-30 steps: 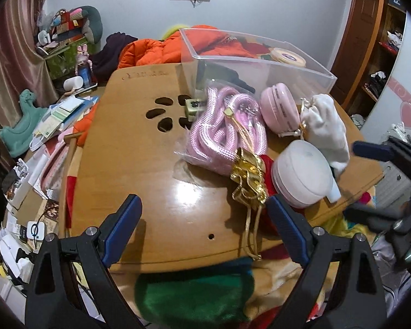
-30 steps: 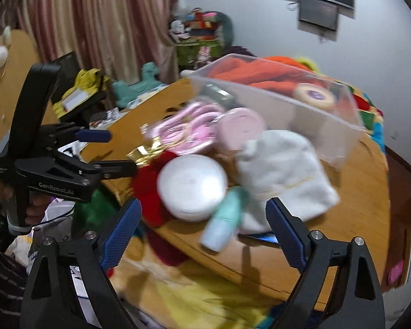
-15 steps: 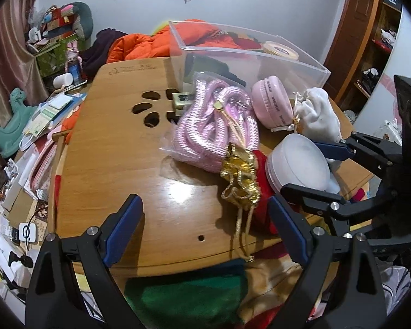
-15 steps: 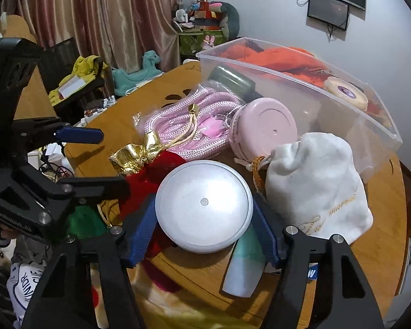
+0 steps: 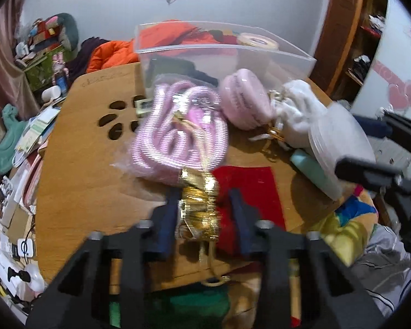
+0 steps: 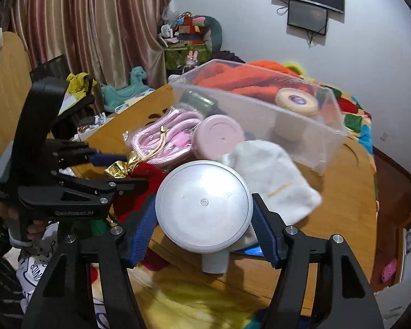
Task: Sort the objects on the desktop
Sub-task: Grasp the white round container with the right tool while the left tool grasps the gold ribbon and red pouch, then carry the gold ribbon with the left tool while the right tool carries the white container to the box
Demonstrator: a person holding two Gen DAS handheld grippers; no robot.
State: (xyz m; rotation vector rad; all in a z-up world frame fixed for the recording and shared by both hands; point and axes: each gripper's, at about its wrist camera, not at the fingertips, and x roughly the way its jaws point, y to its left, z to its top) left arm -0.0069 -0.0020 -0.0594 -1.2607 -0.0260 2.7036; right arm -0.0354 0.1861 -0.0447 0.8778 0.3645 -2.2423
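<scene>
Your left hand-held gripper (image 5: 200, 205), wide open a second ago, has closed on the gold-topped red pouch (image 5: 200, 200) at the counter's (image 5: 76, 170) near edge. Your right hand-held gripper (image 6: 204, 211) has clamped the white round case (image 6: 204, 205), now raised off the counter. Both look ready for the clear bin (image 6: 309, 139) behind.

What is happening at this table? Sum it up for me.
A person is sorting clutter with two handheld grippers. The left gripper is closed around the gold neck of a red drawstring pouch. The right gripper clamps a round white container. A pink rope bundle, pink round case and white pouch lie on the table before the clear bin.
</scene>
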